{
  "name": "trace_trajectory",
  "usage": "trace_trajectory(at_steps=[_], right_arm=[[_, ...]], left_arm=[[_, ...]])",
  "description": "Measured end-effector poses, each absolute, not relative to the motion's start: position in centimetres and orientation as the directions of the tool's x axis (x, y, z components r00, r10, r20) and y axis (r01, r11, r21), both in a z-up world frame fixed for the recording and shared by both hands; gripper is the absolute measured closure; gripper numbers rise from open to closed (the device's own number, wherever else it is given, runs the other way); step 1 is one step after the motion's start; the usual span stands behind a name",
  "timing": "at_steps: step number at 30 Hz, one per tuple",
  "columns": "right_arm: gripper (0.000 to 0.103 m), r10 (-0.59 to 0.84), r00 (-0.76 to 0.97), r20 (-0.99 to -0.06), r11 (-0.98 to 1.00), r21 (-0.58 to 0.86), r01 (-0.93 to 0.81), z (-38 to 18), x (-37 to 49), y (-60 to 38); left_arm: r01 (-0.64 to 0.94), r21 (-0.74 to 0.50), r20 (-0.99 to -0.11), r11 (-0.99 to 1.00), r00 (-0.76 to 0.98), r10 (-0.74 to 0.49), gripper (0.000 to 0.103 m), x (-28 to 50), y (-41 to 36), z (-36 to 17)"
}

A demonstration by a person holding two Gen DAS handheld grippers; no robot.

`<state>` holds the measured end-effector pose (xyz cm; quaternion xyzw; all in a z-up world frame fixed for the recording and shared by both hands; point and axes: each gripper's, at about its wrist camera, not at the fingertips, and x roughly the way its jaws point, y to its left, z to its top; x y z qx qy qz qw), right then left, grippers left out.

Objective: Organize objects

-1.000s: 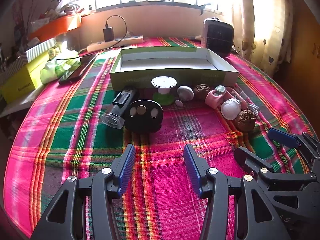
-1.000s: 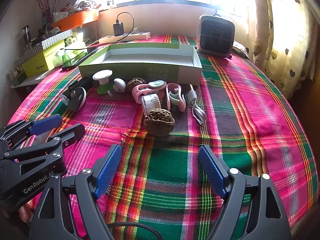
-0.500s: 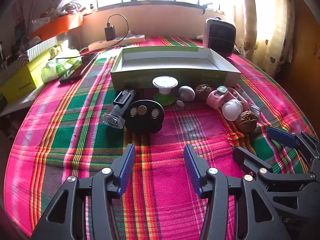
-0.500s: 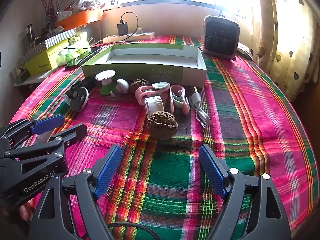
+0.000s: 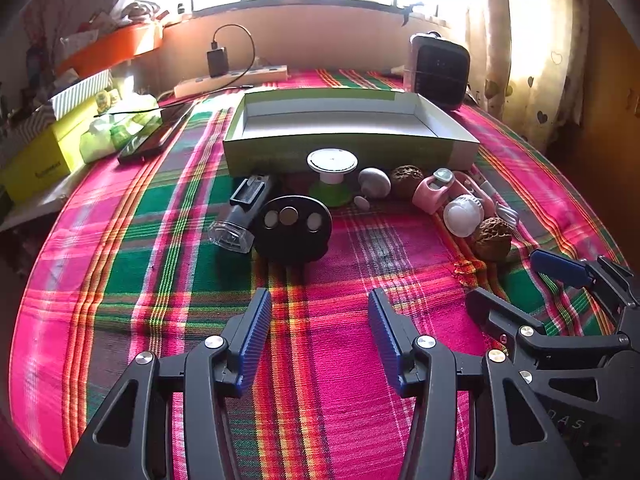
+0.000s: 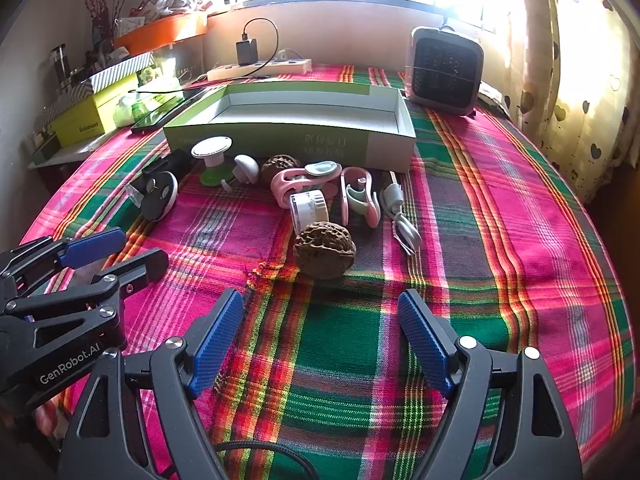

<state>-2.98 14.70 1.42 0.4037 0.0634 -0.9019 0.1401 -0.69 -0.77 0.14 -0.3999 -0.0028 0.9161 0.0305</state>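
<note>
An empty green and white box [image 5: 352, 136] [image 6: 292, 128] lies open on the plaid cloth. In front of it lie several small items: a black disc [image 5: 294, 232] [image 6: 160, 196], a black torch [image 5: 240, 216], a white and green stand [image 5: 332, 172] [image 6: 214, 160], a brown walnut [image 5: 492, 238] [image 6: 324, 248], a white jar [image 6: 308, 210], pink clips [image 6: 360, 196] and a white cable [image 6: 402, 224]. My left gripper [image 5: 320, 336] is open and empty, short of the black disc. My right gripper [image 6: 320, 340] is open and empty, just short of the walnut.
A dark heater [image 6: 444, 70] stands behind the box at the right. A power strip with a charger [image 6: 260, 66] lies at the back. A phone [image 5: 154, 136], yellow boxes [image 5: 40, 160] and bottles sit at the left. A curtain [image 6: 580, 80] hangs right.
Both grippers have drifted slightly forward towards the items. Both stay open and nothing on the cloth has moved.
</note>
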Motion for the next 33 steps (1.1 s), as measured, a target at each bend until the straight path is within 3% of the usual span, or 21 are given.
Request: trace_trajectory(at_steps=[13,28,33], right_arm=[[0.023,-0.235,-0.645,-0.727,-0.945,0.016,0.326,2.2,-3.5,14.1],[0.035,-0.23,-0.638,-0.735,-0.954,0.042,0.295,2.1,-5.2,14.2],[0.047,-0.212,-0.63,-0.747,-0.959,0.035,0.281,1.9,-5.9,14.5]], left_arm=[[-0.027,-0.051,-0.743,-0.998,-0.667,0.056,0.055,-0.8,-2.2,0.4],[0.017,-0.116,-0.702,-0.993,-0.709,0.07,0.055,-1.2,-6.0,1.9],[-0.009,-0.141,-0.694,-0.99,-0.712,0.105,0.055,-2.1,-6.5,2.3]])
